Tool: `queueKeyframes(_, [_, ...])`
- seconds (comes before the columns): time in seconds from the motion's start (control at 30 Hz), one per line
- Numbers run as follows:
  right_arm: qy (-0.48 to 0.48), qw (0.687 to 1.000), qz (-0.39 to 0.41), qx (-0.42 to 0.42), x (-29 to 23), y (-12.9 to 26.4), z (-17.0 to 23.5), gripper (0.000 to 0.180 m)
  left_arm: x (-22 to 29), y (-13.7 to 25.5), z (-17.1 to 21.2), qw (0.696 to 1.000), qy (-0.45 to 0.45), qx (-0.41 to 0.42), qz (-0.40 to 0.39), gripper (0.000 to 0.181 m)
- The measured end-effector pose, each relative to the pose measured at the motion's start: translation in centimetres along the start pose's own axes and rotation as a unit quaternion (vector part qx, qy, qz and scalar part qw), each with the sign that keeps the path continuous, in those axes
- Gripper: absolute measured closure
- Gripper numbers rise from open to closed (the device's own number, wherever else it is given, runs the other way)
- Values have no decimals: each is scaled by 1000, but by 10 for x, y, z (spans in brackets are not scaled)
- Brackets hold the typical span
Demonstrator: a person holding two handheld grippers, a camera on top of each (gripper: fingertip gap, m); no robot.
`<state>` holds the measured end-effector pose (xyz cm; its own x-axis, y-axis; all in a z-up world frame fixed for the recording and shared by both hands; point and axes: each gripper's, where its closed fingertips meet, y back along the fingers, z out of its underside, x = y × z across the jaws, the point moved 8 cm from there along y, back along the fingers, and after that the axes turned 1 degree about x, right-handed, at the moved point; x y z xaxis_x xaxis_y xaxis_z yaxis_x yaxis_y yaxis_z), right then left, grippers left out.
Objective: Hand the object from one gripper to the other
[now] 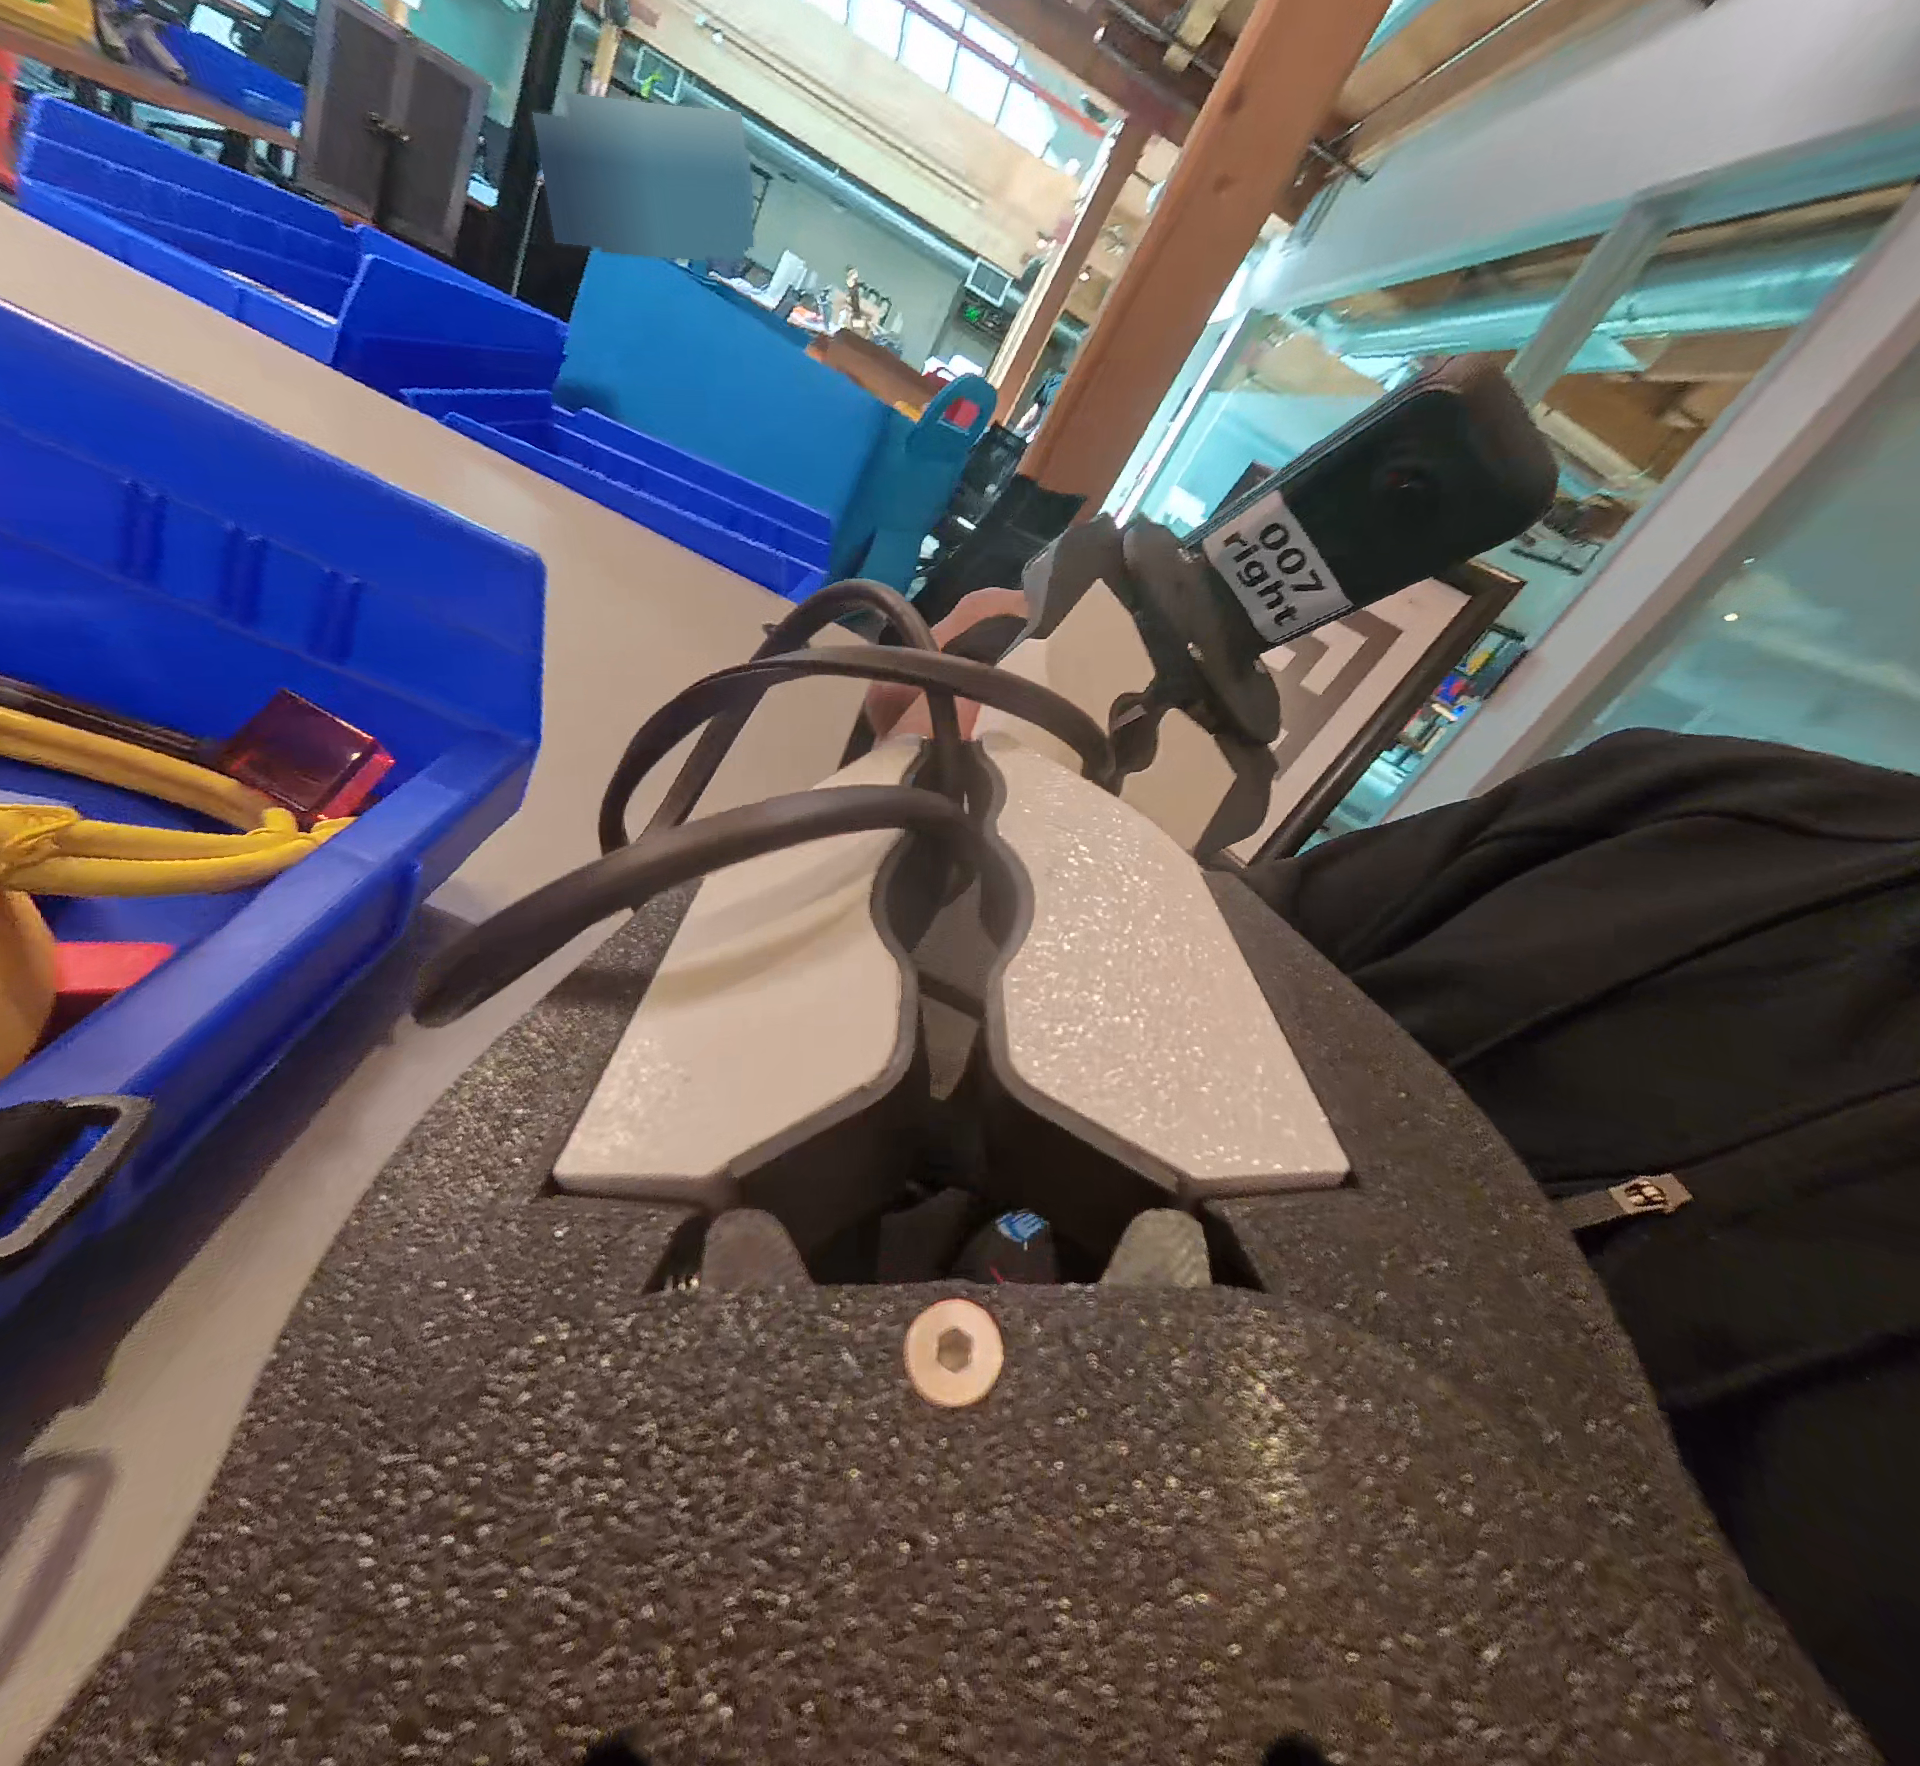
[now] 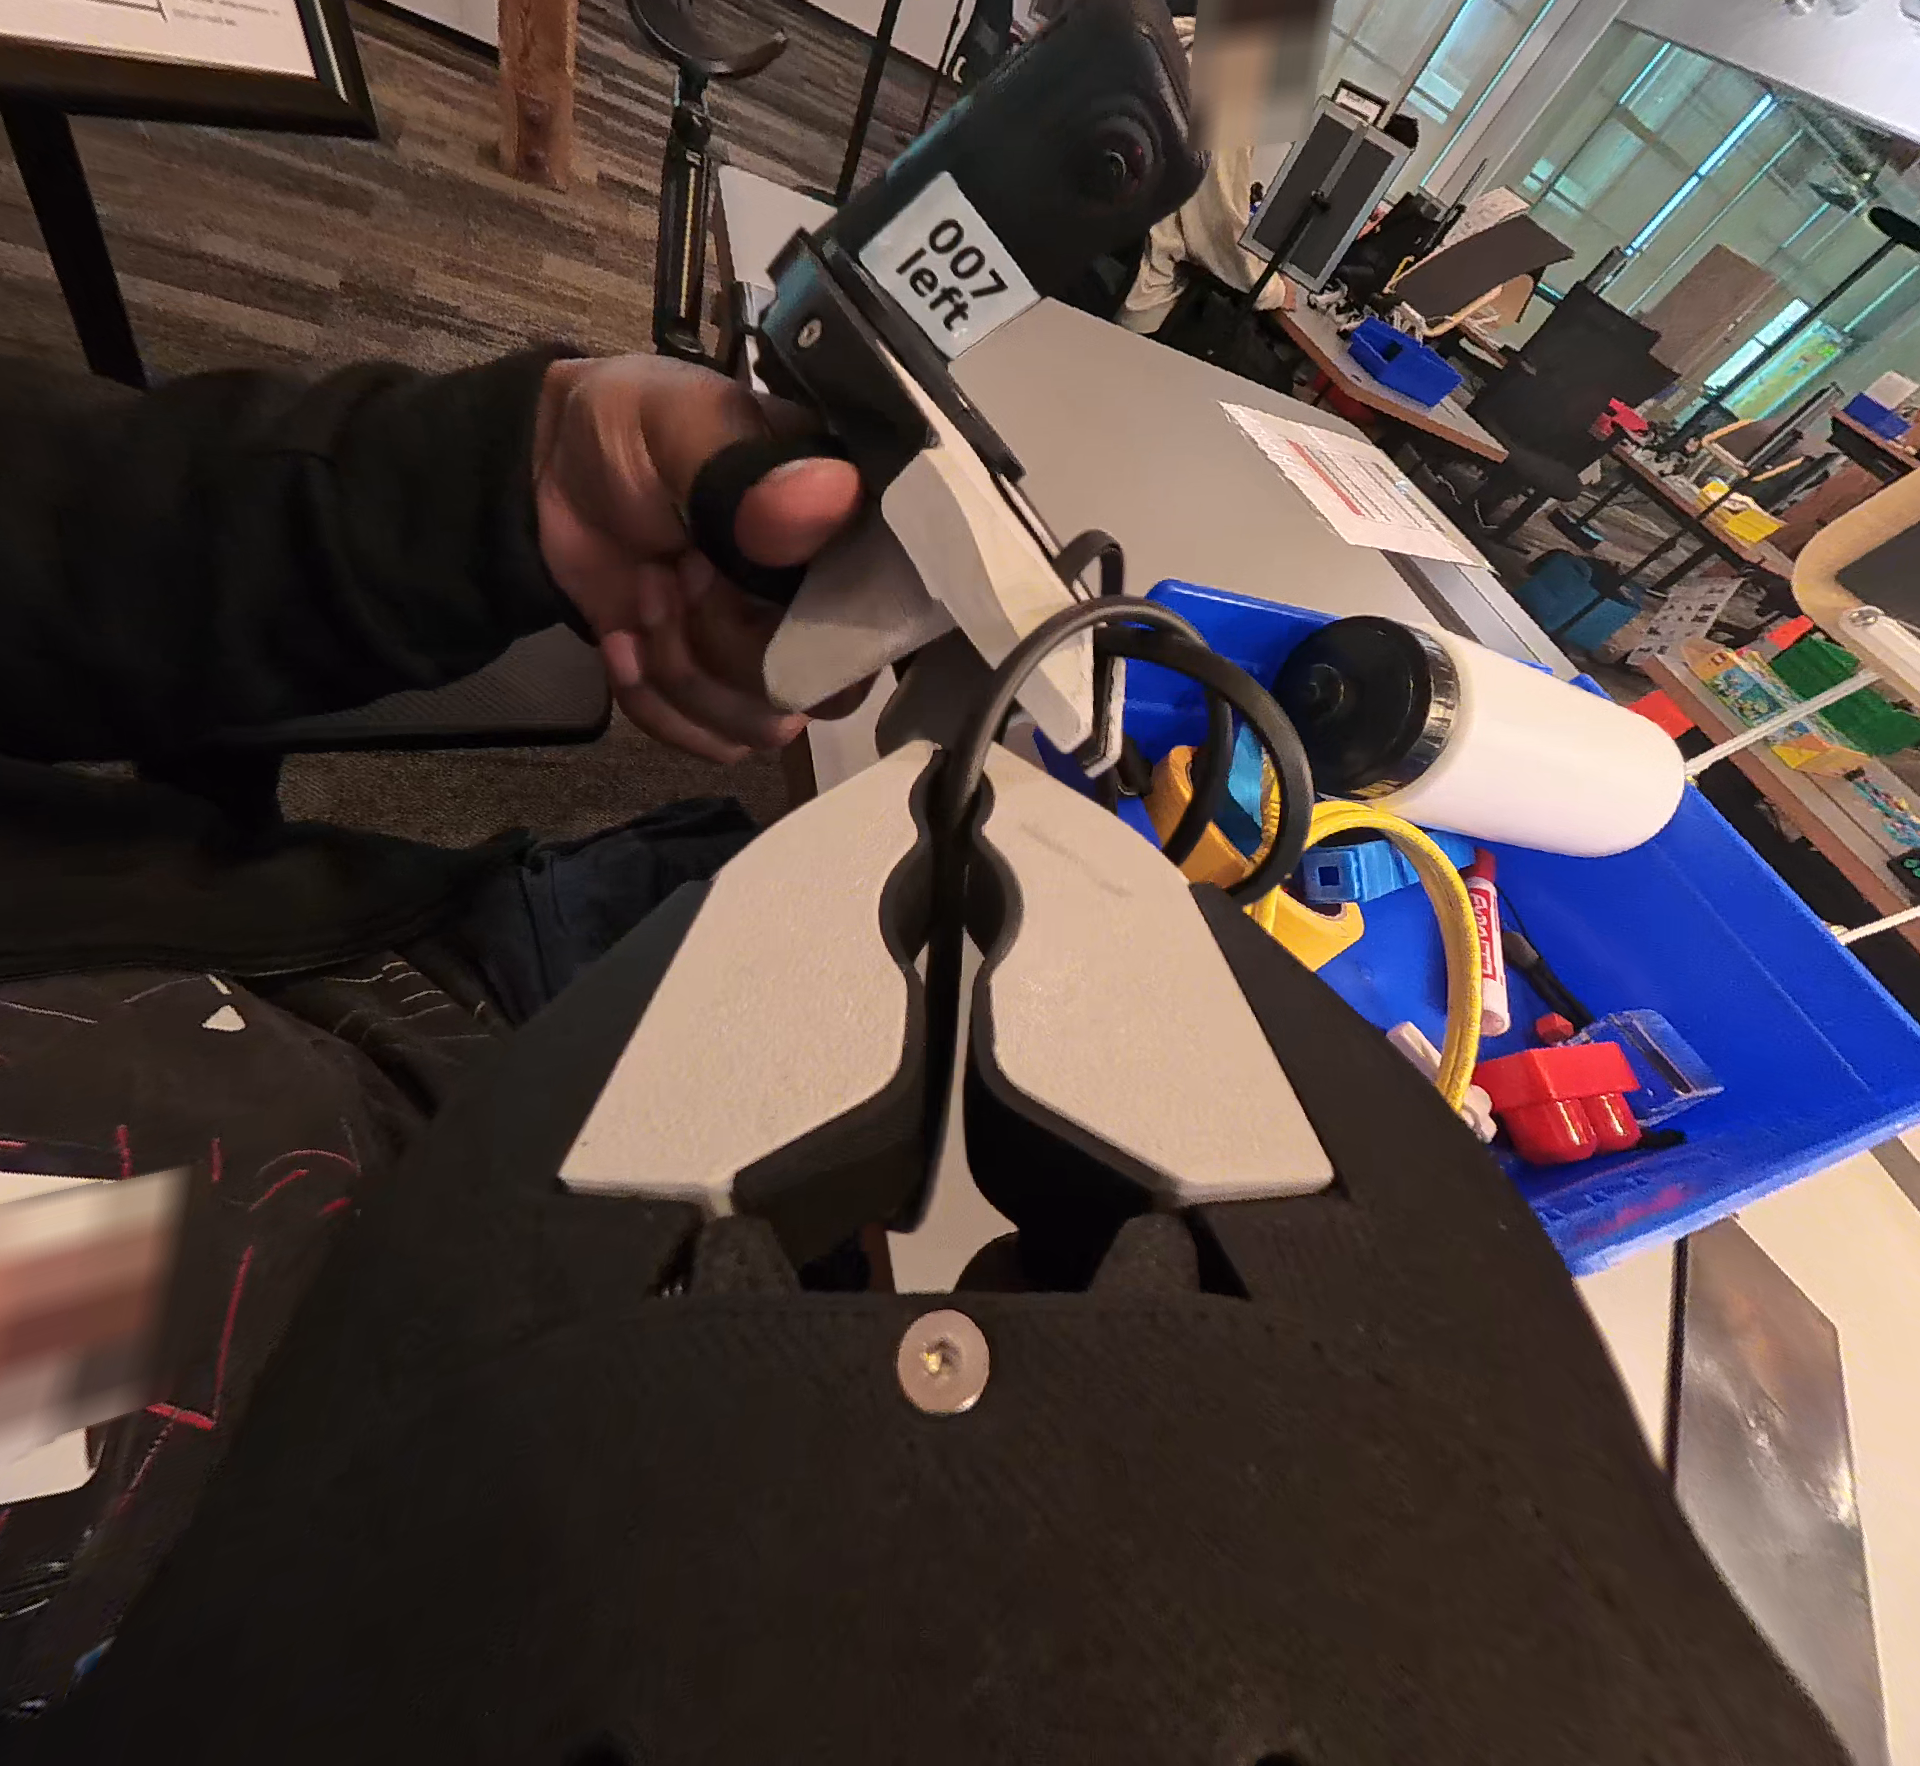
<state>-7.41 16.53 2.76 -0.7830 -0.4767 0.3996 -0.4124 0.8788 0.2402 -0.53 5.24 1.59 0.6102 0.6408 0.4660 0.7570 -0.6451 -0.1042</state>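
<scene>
1. Left wrist view: the left claw [image 1: 951,817] is clenched on a looped black rubbery cable [image 1: 727,729], its pale grey fingers [image 1: 1132,968] pressed together around the strands. The loops bulge out to the left above the pale grey surface [image 1: 644,573]. The right claw [image 1: 1039,594] reaches in from beyond, at the far side of the loops; its grip cannot be told from here. A deep blue plastic bin [image 1: 312,781] sits near the surface's edge, holding a yellow cord [image 1: 135,843] and a translucent red block [image 1: 307,755].

2. Right wrist view: the right claw [image 2: 951,802] is clenched on the same black cable [image 2: 1174,677], a strand running down between its fingers. The left claw [image 2: 1091,729], gripped by a hand [image 2: 665,553] in a black sleeve, meets the coil from above. Behind, the blue bin [image 2: 1714,1041] holds a white bottle with a black cap [image 2: 1507,740], a yellow cord [image 2: 1455,937] and a red brick [image 2: 1558,1098].
</scene>
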Motion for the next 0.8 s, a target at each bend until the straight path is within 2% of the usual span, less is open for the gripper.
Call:
queueKeyframes(0.03, [1, 1000, 2, -1, 1, 0, 1, 180, 0, 0, 0, 1000, 4, 2, 7, 176])
queueKeyframes(0.23, [-8, 1000, 4, 3, 5, 5, 2, 180, 1, 1, 0, 998, 25, 20, 54, 175])
queueKeyframes(0.5, [-6, 1000, 26, -15, 11, 4, 8, 180, 2, 2, 0, 997, 36, 21, 63, 163])
queueKeyframes(0.73, [39, 996, 42, -65, 1, -13, 16, 180, 10, -6, -1, 1000, 16, -14, -1, 158])
queueKeyframes(0.8, [44, 995, 45, -71, -2, -18, 18, 180, 9, -6, -1, 999, -2, -28, -45, 165])
